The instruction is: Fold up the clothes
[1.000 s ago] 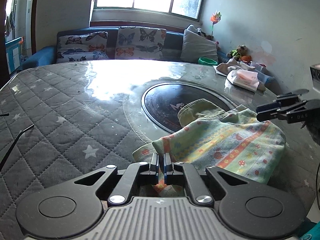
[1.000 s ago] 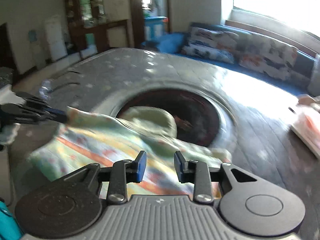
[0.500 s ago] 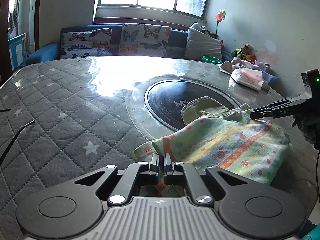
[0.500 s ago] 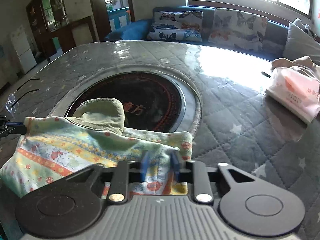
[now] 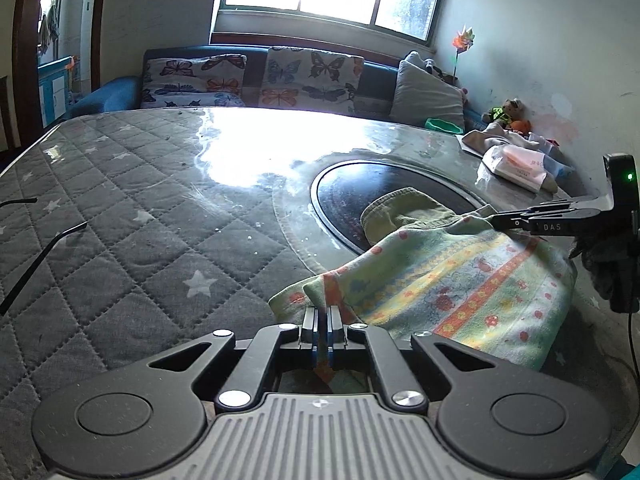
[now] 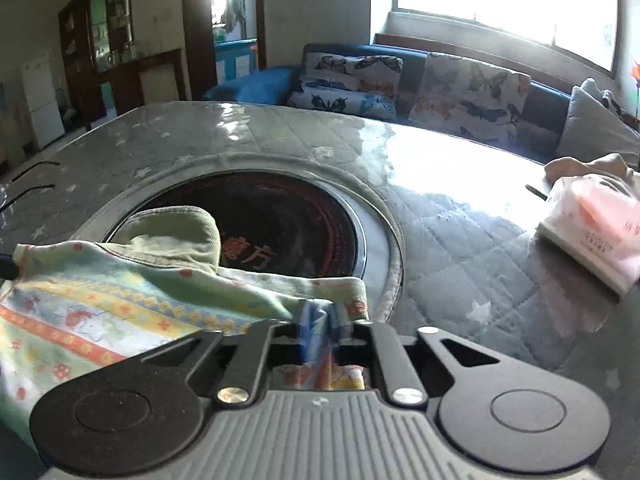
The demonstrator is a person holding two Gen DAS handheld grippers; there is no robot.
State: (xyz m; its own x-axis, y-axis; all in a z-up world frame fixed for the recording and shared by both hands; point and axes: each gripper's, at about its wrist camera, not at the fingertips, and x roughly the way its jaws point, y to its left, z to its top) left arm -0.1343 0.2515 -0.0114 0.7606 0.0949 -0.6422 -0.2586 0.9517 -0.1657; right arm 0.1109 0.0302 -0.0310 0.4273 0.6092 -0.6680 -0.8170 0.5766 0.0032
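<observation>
A small patterned garment [image 5: 460, 280] with a green cuff lies half over the black round plate [image 5: 360, 184] set in the table. My left gripper [image 5: 322, 322] is shut on the garment's near corner, which stands up between the pads. In the left wrist view my right gripper [image 5: 496, 220] comes in from the right at the far edge. In its own view my right gripper [image 6: 318, 324] pinches a bunched fold of the garment [image 6: 100, 304]. Its jaws are opening slightly, with cloth still between the blurred pads.
The table [image 5: 140, 240] has a quilted grey cover with stars under a glossy sheet. A tissue packet [image 6: 592, 232] and folded cloths lie at the far right. Spectacle arms [image 5: 40, 248] lie at the left edge. A sofa [image 6: 400, 76] with butterfly cushions stands behind.
My right gripper came down onto the garment's far edge and its wide jaws closed on the cloth. The left gripper kept its grip and stayed in place.
</observation>
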